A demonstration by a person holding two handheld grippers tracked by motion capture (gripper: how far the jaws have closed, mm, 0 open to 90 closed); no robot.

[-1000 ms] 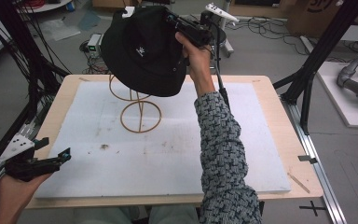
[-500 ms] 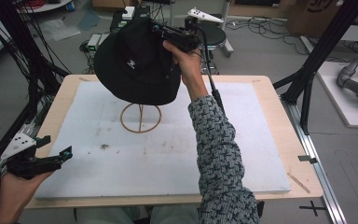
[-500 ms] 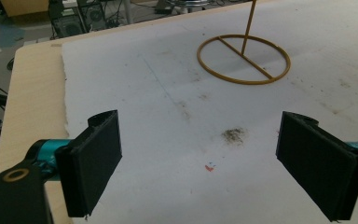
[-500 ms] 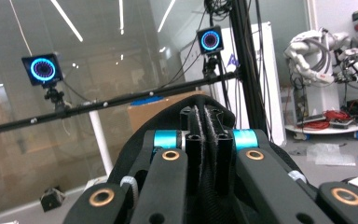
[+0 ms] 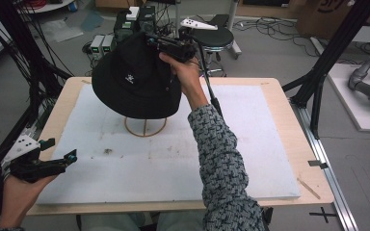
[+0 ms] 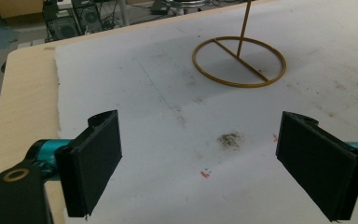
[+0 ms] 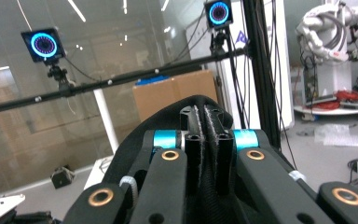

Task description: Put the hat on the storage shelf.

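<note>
The right arm reached forward and up over the table (image 5: 67, 103), forearm raised and wrist bent, with the right gripper (image 5: 160, 43) held at the far side. Its fingers (image 7: 193, 140) were pinched on the hat (image 5: 135, 82), gripping its fabric. The hat hung over the stand (image 5: 145, 127), hiding the stand's top. The left hand (image 5: 17, 192) rested at the table's near left corner, its left gripper (image 6: 205, 158) level, fingers wide with nothing between them.
</note>
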